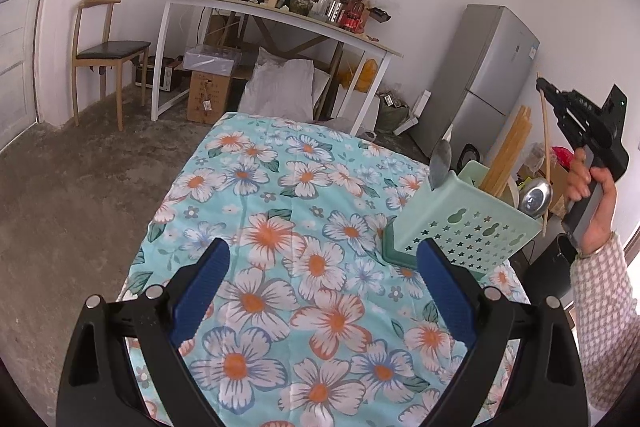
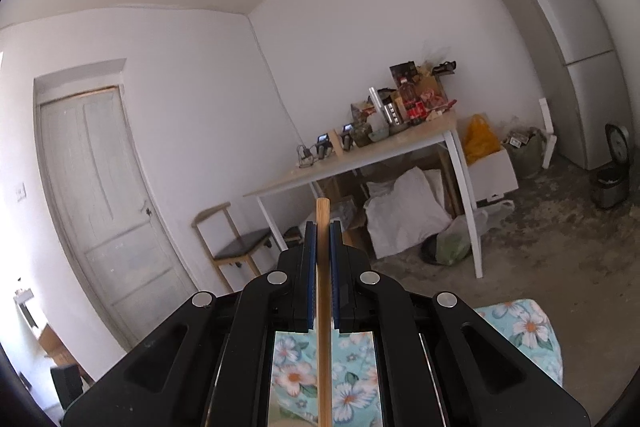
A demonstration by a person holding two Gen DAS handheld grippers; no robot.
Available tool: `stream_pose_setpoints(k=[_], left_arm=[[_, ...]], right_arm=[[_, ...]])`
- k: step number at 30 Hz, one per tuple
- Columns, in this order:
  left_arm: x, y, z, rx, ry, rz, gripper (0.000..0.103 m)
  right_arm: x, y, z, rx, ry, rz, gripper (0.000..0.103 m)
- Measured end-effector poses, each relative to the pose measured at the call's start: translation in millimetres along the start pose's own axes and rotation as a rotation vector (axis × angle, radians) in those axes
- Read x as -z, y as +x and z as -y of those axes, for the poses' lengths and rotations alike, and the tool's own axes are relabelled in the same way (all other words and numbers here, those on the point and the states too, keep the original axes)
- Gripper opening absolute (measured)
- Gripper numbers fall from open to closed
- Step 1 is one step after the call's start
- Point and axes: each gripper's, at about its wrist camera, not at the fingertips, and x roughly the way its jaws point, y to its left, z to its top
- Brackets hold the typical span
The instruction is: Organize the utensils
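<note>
A pale green utensil holder [image 1: 464, 223] with star cut-outs stands at the right edge of the floral-cloth table [image 1: 280, 211]. It holds a bundle of chopsticks [image 1: 508, 147], a dark spoon [image 1: 440, 159] and a metal ladle [image 1: 536, 197]. My left gripper [image 1: 322, 263] is open and empty above the cloth, left of the holder. My right gripper [image 2: 322, 227], also in the left wrist view [image 1: 541, 83], is shut on a single wooden chopstick [image 2: 323, 307] and holds it upright above the holder's right end [image 1: 545, 155].
A white desk [image 1: 280, 15] piled with clutter stands against the far wall, with boxes and sacks [image 1: 280, 87] under it. A wooden chair [image 1: 108, 51] is at the left, a grey fridge [image 1: 484, 79] at the right. A door [image 2: 104, 195] is at the left.
</note>
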Motion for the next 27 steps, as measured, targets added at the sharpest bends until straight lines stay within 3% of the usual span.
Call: stream_pose_setpoints(k=[12, 19, 24, 27], left_arm=[[2.2, -15.9, 6.4, 0.004, 0.010, 0.026, 0.092], [2.2, -25.8, 4.6, -0.017, 0.005, 0.037, 0.092], [1.4, -29.8, 9.4, 0.004, 0.005, 0.044, 0.092], [3.0, -34.0, 16.8, 0.026, 0.015, 0.049, 0.092]], right_arm=[[-24.2, 0.5, -5.5, 0.020, -0.039, 0.089, 0.005], [4.6, 9.0, -3.7, 0.080, -0.108, 0.028, 0.005], [13.8, -21.0, -2.5, 0.087, -0.095, 0.010, 0.006], [15.7, -42.5, -5.7, 0.110, -0.095, -0.013, 0.015]])
